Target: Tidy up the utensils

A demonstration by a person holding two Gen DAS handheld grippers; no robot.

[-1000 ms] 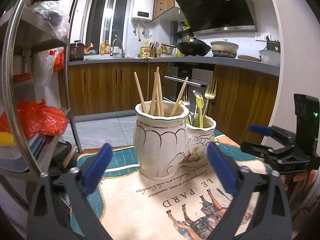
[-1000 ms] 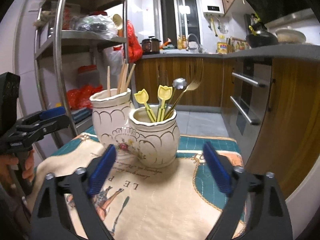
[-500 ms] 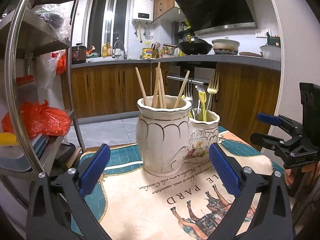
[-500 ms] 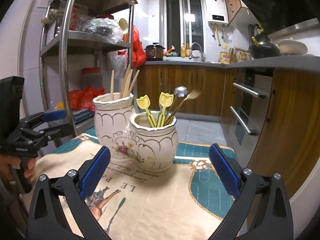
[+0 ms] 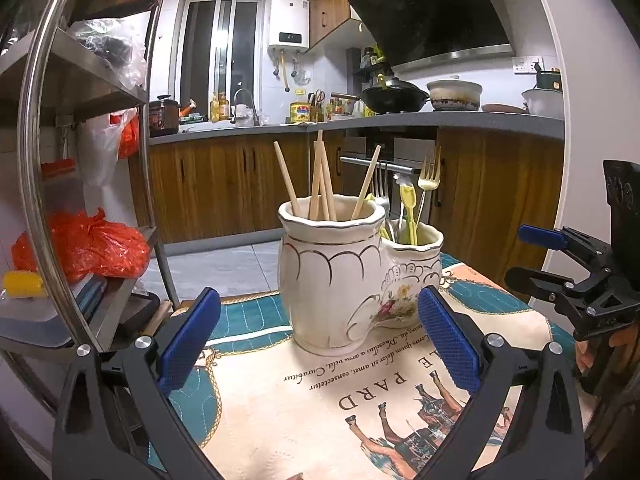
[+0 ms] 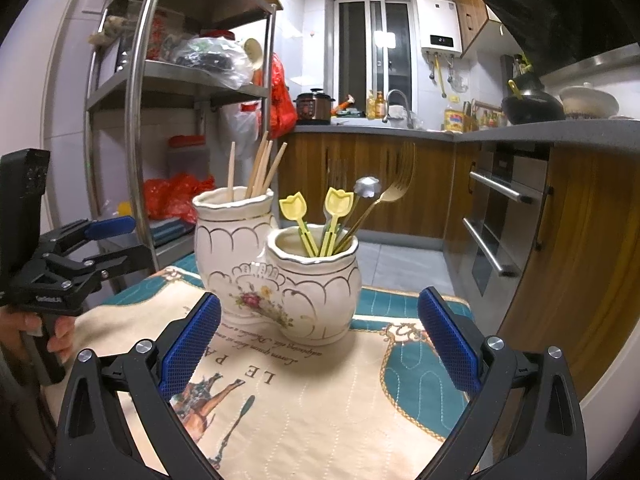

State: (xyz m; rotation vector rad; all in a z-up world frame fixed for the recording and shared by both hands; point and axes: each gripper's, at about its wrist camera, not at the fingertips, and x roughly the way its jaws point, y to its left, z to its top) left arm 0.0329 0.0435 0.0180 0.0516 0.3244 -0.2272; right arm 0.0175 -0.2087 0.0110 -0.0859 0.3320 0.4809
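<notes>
A: Utensils first, starting from the jaws. What are the jaws doing?

B: Both sets are spread wide and released, holding nothing. The left gripper [image 5: 318,344] hovers low over the table's printed cloth [image 5: 320,408], aimed level at the tall jar [image 5: 330,276]. The right gripper [image 6: 318,342] is posed the same way from the other side, facing the short jar [image 6: 316,292].

A: And the utensils?

B: Chopsticks [image 5: 320,178] stand tilted in the tall jar. The short jar, joined to its side, holds a gold fork [image 6: 390,196], two yellow tulip-topped picks [image 6: 316,210] and a silver-headed piece [image 6: 366,186].

A: How are the hands posed?

B: In the right wrist view, fingers [image 6: 60,330] wrap the left gripper's handle at the table's left edge. In the left wrist view, the right gripper sits at the far right with fingertips [image 5: 586,358] showing under it. Both jars lie beyond the jaws, not between them.
</notes>
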